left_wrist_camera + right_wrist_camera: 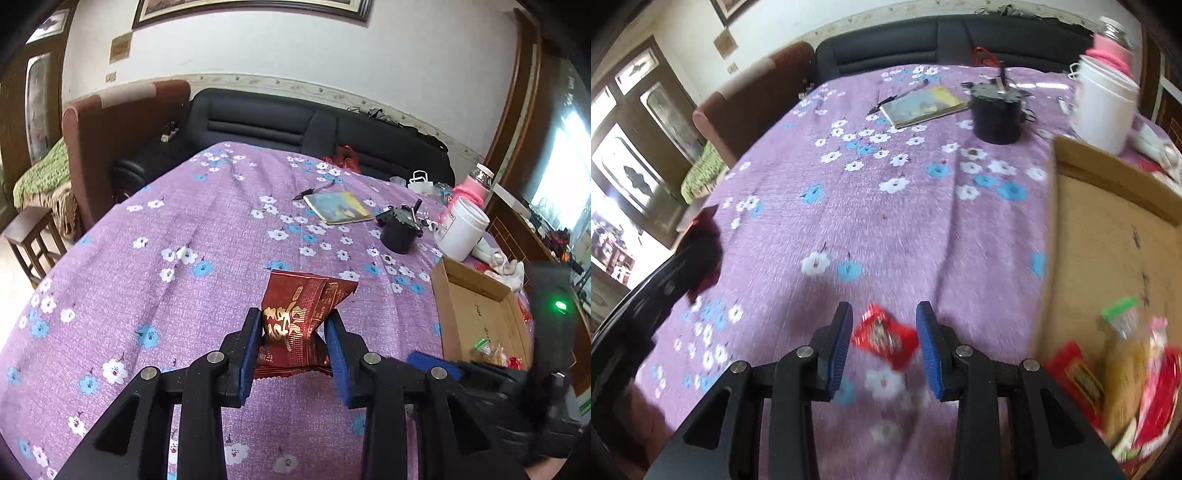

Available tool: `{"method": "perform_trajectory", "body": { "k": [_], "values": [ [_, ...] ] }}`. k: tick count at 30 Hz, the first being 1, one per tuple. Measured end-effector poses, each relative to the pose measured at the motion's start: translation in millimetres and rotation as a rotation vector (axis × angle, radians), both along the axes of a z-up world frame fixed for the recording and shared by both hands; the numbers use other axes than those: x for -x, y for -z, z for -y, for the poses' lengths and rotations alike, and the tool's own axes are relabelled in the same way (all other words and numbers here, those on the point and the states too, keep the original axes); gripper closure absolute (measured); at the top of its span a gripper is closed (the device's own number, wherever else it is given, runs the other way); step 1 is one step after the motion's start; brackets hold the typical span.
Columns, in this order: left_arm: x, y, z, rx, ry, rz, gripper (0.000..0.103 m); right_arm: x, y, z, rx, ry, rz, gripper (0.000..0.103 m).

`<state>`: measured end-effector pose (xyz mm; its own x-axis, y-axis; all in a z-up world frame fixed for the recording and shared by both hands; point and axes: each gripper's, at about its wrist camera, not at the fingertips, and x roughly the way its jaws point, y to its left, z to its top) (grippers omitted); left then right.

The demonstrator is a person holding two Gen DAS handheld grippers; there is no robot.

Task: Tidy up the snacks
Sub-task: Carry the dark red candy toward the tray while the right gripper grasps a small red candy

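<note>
Open cloth-covered surface [155,229] ahead of me; cardboard box [1108,236], black pot [995,118], and what looks like a white tub [1104,110] crowd my right.

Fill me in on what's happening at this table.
A person with two handheld grippers is sorting snacks into a cardboard box on a purple floral tablecloth. The left gripper is clamped on a dark red snack packet. The right gripper is open around a small bright red packet lying beside the box, not yet gripped. Several snacks already sit in the box.
</note>
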<state>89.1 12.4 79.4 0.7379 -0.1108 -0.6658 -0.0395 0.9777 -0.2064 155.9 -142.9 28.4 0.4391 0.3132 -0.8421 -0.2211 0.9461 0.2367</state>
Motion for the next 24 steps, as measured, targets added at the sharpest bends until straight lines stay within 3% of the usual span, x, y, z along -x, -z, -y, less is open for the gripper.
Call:
{"method": "perform_trajectory", "body": {
  "k": [4,14,16,17,24],
  "values": [
    [-1,2,0,0.010,0.002,-0.007,0.067,-9,12,-8,0.059,0.003,-0.047,0.068],
    [-1,2,5,0.010,0.019,-0.008,0.067,23,8,-12,0.103,-0.091,-0.063,0.064],
    [-1,3,5,0.009,0.019,-0.013,0.067,27,11,-14,0.138,-0.082,-0.037,0.068],
    [-1,4,6,0.006,0.021,-0.015,0.067,28,12,-15,0.153,-0.079,-0.030,0.075],
    [-1,4,11,-0.007,0.031,-0.009,0.067,43,4,-3,0.128,0.000,0.038,0.082]
  ]
}}
